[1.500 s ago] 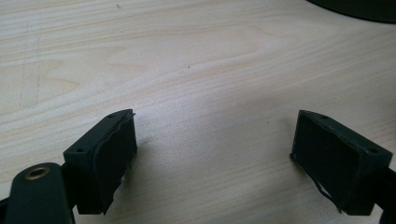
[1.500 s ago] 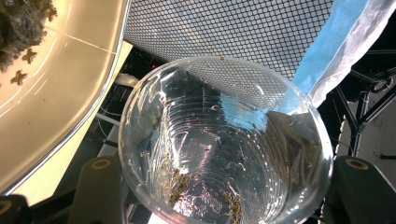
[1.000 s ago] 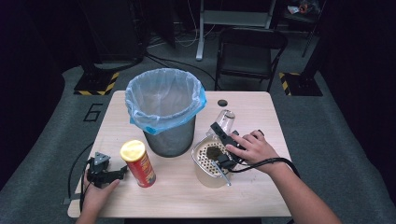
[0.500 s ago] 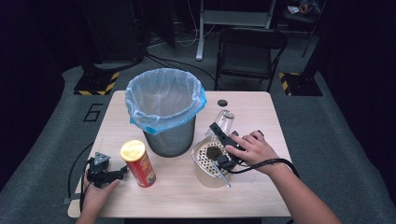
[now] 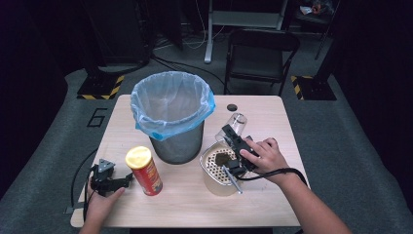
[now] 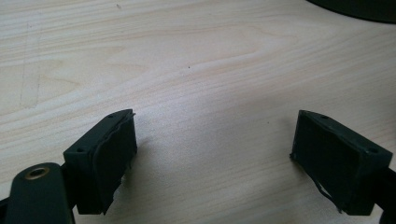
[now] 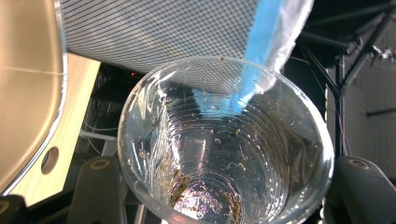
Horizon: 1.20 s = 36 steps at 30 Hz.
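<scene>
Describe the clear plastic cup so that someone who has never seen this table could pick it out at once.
Start at the mesh bin with the blue liner in the middle of the table. Just to its right sits a beige strainer pot, and the clear plastic cup is tipped over it in the right gripper. It is the see-through thing here, ribbed, with brown crumbs clinging inside.

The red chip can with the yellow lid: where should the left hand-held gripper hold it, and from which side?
Grip the red chip can around its middle, from its left. It stands upright, and the left hand-held gripper waits open beside it.
</scene>
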{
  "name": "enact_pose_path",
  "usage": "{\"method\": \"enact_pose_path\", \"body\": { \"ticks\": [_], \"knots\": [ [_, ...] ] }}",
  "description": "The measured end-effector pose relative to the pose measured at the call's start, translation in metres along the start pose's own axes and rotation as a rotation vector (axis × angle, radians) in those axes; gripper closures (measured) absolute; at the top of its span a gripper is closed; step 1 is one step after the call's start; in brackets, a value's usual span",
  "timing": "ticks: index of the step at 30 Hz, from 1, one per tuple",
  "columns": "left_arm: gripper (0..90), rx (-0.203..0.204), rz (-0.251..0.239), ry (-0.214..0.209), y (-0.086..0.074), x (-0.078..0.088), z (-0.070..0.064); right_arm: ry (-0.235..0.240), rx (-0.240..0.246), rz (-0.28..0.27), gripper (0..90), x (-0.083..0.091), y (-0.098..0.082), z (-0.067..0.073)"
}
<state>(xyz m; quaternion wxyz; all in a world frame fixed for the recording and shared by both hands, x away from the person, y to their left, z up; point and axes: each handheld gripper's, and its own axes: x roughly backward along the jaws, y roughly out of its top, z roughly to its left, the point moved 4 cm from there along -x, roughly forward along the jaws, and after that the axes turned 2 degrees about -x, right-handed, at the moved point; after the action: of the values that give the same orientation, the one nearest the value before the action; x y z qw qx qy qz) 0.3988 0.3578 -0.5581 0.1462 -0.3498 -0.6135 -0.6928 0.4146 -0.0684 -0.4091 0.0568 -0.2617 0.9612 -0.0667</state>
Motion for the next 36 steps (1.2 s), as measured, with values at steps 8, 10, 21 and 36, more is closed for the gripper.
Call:
{"method": "enact_pose_path", "body": {
  "ticks": [8, 10, 21, 36],
  "knots": [
    [13.5, 0.0, 0.0, -0.001, 0.0, 0.0, 0.0, -0.016, -0.19, 0.001, 37.0, 0.001, 0.001, -0.004],
    [13.5, 0.0, 0.0, 0.0, 0.0, 0.0, 0.0, -0.019, -0.219, 0.003, 37.0, 0.001, 0.001, -0.005],
    [13.5, 0.0, 0.0, 0.0, 0.0, 0.0, 0.0, 0.023, -0.593, -0.011, 36.6, 0.006, 0.001, -0.013],
    [13.5, 0.0, 0.0, 0.0, 0.0, 0.0, 0.0, 0.22, -1.219, -0.049, 36.3, 0.003, -0.018, -0.024]
  ]
}}
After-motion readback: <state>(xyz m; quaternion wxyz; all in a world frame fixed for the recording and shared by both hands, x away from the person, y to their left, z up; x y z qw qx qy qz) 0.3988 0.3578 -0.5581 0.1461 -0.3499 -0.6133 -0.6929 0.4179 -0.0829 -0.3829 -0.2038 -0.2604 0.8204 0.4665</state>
